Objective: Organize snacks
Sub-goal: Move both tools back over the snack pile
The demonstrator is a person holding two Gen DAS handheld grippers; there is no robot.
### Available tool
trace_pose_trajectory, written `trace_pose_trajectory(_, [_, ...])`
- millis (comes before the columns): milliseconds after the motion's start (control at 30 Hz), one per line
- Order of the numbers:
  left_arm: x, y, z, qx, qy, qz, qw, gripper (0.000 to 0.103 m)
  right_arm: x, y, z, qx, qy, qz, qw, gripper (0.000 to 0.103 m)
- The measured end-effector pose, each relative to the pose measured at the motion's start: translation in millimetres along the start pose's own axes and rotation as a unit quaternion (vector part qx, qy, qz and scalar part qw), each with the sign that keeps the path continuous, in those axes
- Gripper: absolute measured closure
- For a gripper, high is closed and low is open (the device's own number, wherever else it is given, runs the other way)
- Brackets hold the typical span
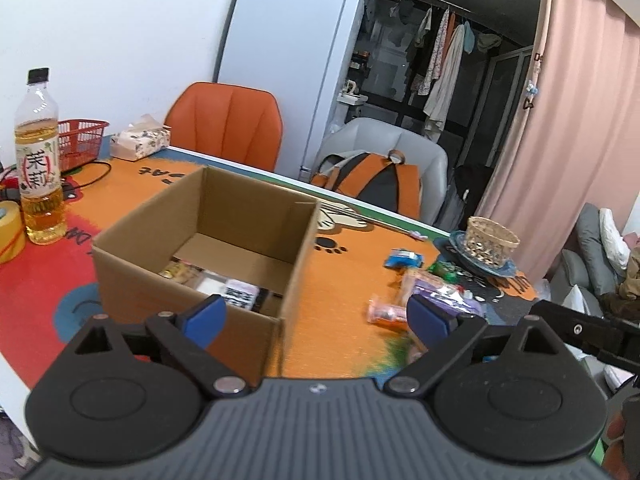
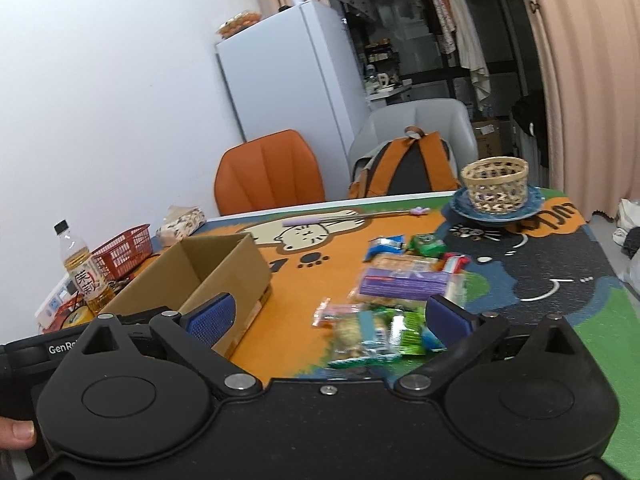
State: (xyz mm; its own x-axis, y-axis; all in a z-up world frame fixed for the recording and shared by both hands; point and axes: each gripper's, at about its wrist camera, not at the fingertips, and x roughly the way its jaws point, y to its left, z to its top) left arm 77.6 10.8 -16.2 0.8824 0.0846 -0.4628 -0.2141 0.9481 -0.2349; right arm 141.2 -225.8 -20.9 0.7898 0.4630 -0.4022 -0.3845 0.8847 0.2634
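Left wrist: square corrugated cardboard box (image 1: 192, 240), open-topped.

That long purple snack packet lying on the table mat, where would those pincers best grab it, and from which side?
Probably across the middle of the purple packet, pinching its short width. It lies flat with its long side running left to right in the right wrist view, so the open right gripper would best come down from above and slightly in front, one finger on each long edge. Other wrappers crowd both its long sides, so the fingers may nudge them.

Brown cardboard box (image 1: 192, 280); orange cartoon-cat tablecloth (image 2: 304, 248); red basket (image 2: 124, 250)
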Motion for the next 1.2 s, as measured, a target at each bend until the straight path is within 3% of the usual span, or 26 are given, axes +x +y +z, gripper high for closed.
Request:
trace_pose_trajectory(500, [25.0,-36.9,-20.1,0.019,0.031,-0.046,0.9983,0.007,-1.7,-47.6,-15.7,0.03,0.014,-0.027,0.999,0.0])
trace_pose_trajectory(833, [53.8,-50.0,-22.7,0.009,0.045,-0.058,0.9973,0.009,15.1,-72.0,-21.5,0.043,0.026,-0.033,0.998,0.001])
trace_pose_trajectory(1067, [71.5,-57.9,-24.7,0.01,0.052,-0.055,0.9971,0.012,35.0,-84.7,-24.3,0.049,0.042,-0.033,0.997,0.016])
trace_pose_trajectory(1200, [79.9,-64.3,-26.2,0.017,0.059,-0.047,0.997,0.013,46.7,-90.5,-26.1,0.055,0.049,-0.026,0.997,0.016])
